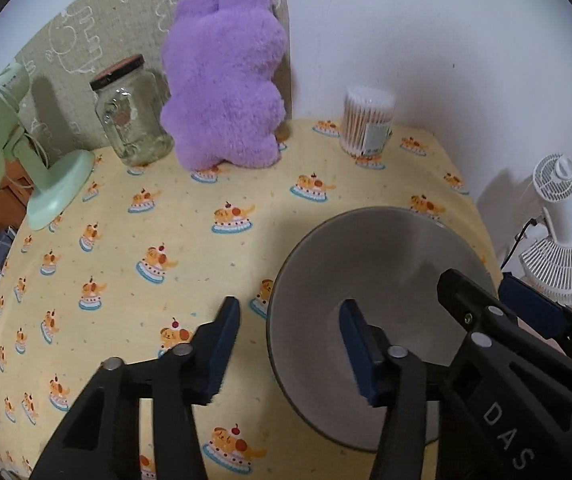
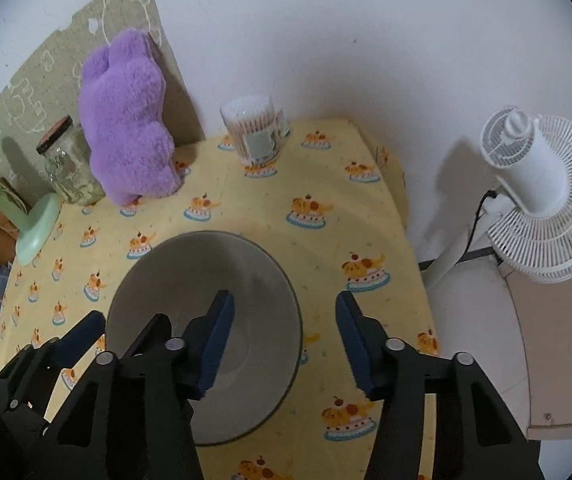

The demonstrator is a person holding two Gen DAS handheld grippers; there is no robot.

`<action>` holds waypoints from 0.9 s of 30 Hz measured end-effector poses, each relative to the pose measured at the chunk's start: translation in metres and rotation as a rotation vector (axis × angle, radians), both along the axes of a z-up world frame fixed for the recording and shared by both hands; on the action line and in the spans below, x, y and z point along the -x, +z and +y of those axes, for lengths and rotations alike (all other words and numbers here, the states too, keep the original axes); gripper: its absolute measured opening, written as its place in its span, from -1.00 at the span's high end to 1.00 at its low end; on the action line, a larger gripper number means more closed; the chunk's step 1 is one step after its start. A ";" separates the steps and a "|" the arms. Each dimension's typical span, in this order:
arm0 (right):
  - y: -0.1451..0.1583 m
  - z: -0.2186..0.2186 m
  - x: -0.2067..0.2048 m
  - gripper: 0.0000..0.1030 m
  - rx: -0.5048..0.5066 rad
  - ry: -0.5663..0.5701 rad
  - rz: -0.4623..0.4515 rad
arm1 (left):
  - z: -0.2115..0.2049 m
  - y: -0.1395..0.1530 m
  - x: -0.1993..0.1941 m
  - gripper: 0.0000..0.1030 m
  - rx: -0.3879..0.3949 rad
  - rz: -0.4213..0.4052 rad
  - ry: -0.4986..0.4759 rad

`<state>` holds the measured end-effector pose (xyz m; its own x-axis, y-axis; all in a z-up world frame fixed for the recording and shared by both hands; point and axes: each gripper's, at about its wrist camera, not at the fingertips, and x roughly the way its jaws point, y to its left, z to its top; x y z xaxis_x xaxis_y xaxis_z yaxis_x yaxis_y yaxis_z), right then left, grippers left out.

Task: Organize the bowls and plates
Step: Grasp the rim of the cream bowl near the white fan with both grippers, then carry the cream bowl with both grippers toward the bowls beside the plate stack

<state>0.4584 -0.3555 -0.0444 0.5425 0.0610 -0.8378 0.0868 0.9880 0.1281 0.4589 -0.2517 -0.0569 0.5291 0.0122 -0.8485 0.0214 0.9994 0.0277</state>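
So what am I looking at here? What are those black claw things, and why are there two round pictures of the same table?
No robot arm here: a person holds a two-finger gripper in each hand, and each carries a wide fisheye camera looking along its fingers, hence the two round pictures. One shows the left gripper, the other the right gripper. Both have their blue-padded jaws open and hold nothing. They straddle opposite rims of the same grey bowl, each with one finger over the inside and one outside. The bowl sits on a yellow tablecloth printed with cartoon cakes. At the back stand a purple plush toy, a glass jar, a tub of cotton swabs and a green fan. A white fan stands beside the table.
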 end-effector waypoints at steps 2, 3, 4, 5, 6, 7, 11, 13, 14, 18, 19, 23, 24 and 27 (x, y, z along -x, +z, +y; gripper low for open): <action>-0.005 0.002 -0.003 0.15 0.003 0.010 0.010 | -0.002 -0.004 -0.002 0.17 -0.004 0.013 -0.007; -0.006 0.002 -0.004 0.24 0.003 0.013 0.014 | -0.003 -0.006 -0.003 0.19 -0.010 0.018 -0.010; -0.007 0.002 -0.005 0.35 0.002 0.012 0.017 | -0.003 -0.007 -0.004 0.26 -0.013 0.022 -0.007; -0.009 0.002 -0.005 0.39 0.000 0.013 0.021 | -0.003 -0.009 -0.006 0.28 -0.018 0.030 -0.008; -0.010 0.002 -0.006 0.40 -0.002 0.014 0.029 | -0.003 -0.010 -0.006 0.30 -0.018 0.035 -0.010; -0.012 0.001 -0.007 0.41 -0.008 0.015 0.034 | -0.003 -0.011 -0.007 0.34 -0.015 0.039 -0.012; -0.014 -0.002 -0.009 0.53 -0.045 0.003 0.045 | -0.004 -0.012 -0.009 0.38 0.004 0.043 -0.023; -0.013 -0.002 -0.012 0.53 -0.054 0.000 0.050 | -0.004 -0.011 -0.011 0.38 0.009 0.049 -0.017; -0.013 -0.002 -0.013 0.53 -0.050 0.006 0.055 | -0.004 -0.012 -0.012 0.38 0.012 0.057 -0.014; -0.009 0.001 -0.014 0.53 -0.034 0.015 0.061 | -0.002 -0.011 -0.013 0.38 0.026 0.079 -0.012; -0.008 0.001 -0.013 0.53 -0.031 0.016 0.060 | -0.002 -0.011 -0.012 0.38 0.027 0.079 -0.015; -0.003 0.001 -0.011 0.53 -0.027 0.023 0.061 | -0.002 -0.005 -0.009 0.38 0.022 0.076 -0.019; -0.002 0.001 -0.010 0.53 -0.029 0.022 0.063 | -0.002 -0.004 -0.008 0.38 0.020 0.076 -0.020; 0.001 0.001 -0.006 0.53 -0.034 0.020 0.075 | -0.002 -0.001 -0.004 0.38 0.016 0.083 -0.022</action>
